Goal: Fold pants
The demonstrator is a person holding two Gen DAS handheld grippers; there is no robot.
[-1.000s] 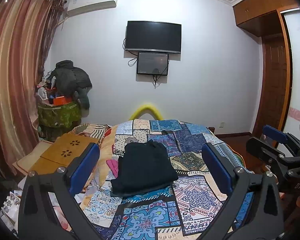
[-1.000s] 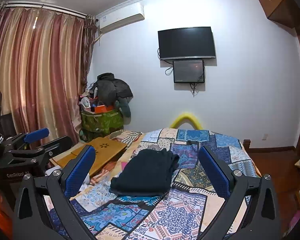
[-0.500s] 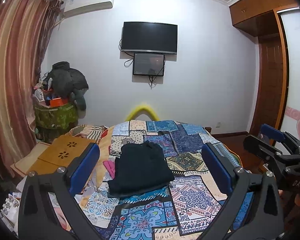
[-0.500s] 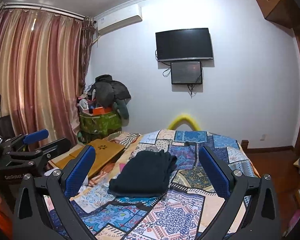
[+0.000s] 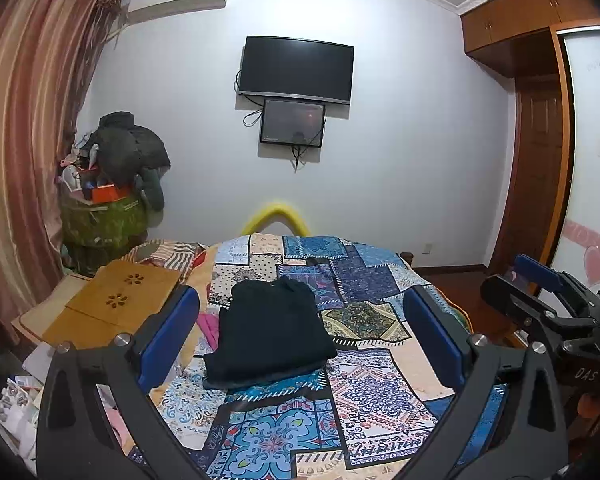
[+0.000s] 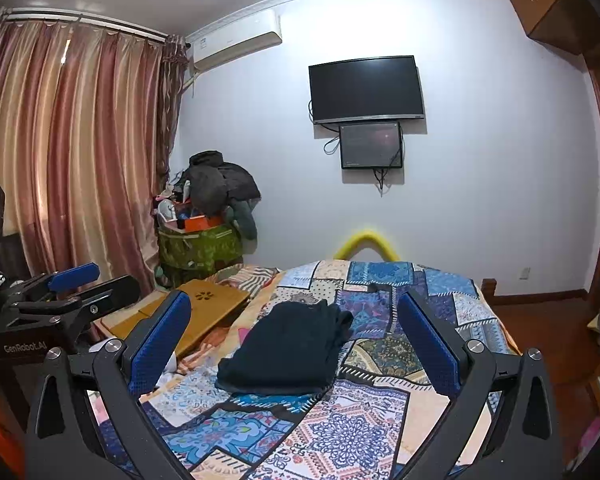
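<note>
Dark pants lie folded into a compact rectangle on the patchwork bedspread; in the right wrist view the pants sit left of centre. My left gripper is open, held well above and short of the bed, nothing between its blue pads. My right gripper is open too and holds nothing. Each gripper shows in the other's view: the right gripper at the right edge, the left gripper at the left edge.
A wooden lap desk lies left of the bed. A green bin piled with dark clothes stands by the curtain. A TV hangs on the far wall. A wooden door and wardrobe are at right.
Both grippers have drawn back and risen slightly from the bed, so the folded pants sit a little lower and further off. The pants have not moved. Jaws stay open.
</note>
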